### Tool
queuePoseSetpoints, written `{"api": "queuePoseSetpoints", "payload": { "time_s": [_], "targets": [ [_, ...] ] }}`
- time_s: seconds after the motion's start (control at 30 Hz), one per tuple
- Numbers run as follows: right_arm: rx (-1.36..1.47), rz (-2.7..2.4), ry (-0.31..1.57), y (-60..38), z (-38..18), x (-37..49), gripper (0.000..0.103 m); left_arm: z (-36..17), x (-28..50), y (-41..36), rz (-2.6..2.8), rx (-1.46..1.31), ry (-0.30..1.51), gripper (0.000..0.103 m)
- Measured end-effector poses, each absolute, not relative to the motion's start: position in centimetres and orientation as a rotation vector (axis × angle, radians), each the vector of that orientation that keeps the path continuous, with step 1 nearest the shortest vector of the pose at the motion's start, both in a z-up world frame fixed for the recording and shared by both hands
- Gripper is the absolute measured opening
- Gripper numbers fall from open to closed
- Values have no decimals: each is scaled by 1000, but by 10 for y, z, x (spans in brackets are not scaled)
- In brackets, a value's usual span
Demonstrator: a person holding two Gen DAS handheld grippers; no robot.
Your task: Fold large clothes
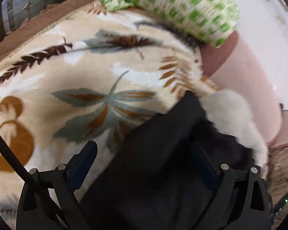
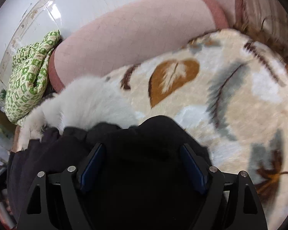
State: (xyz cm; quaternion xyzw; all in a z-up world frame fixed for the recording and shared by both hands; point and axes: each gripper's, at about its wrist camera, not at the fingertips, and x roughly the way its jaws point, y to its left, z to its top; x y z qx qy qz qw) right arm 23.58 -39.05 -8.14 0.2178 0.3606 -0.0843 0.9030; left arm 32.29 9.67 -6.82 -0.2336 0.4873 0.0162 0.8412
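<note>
A black garment [image 1: 163, 182] with a white fluffy trim [image 1: 232, 111] lies on a cream blanket printed with leaves [image 1: 67, 76]. My left gripper [image 1: 144, 145] hangs over the garment's edge with its blue pads wide apart. The black cloth runs loosely between them and drapes over the right finger [image 1: 203, 164]. In the right wrist view the same black garment [image 2: 144, 187] bunches up between the spread fingers of my right gripper [image 2: 142, 146]. Its pads stand clear of the cloth. The white trim [image 2: 86, 99] lies just beyond, at the left.
A pink bolster [image 2: 134, 34] lies along the far side of the leaf blanket [image 2: 240, 115]. A green-and-cream patterned cloth [image 2: 28, 76] is heaped at its end, and it also shows as the green cloth [image 1: 182, 3]. A brown blanket border [image 1: 38, 25] runs along the bed edge.
</note>
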Motion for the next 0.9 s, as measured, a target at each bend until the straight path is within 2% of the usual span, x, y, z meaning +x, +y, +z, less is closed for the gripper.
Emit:
{"api": "queuePoseSetpoints", "payload": {
  "time_s": [0.1, 0.23, 0.33, 0.4, 0.47, 0.6, 0.73, 0.9],
  "targets": [
    [437, -161, 618, -374, -47, 215, 85, -38, 303, 87, 27, -419, 971, 96],
    [361, 0, 578, -321, -30, 205, 84, -22, 298, 54, 22, -271, 933, 96],
    [253, 126, 663, -276, -45, 215, 78, -38, 307, 29, 23, -178, 953, 96],
    [134, 86, 712, -254, -66, 226, 78, -54, 317, 22, 46, -141, 983, 96],
    [114, 69, 722, -253, -80, 234, 80, -69, 324, 23, 77, -152, 969, 101],
    [150, 63, 723, -261, -85, 242, 85, -71, 327, 29, 82, -192, 970, 101],
    [103, 28, 699, -256, -77, 228, 86, -48, 304, 29, 93, -134, 919, 100],
    [174, -3, 659, -264, -54, 196, 86, 1, 227, 42, 184, -10, 715, 100]
  ]
}}
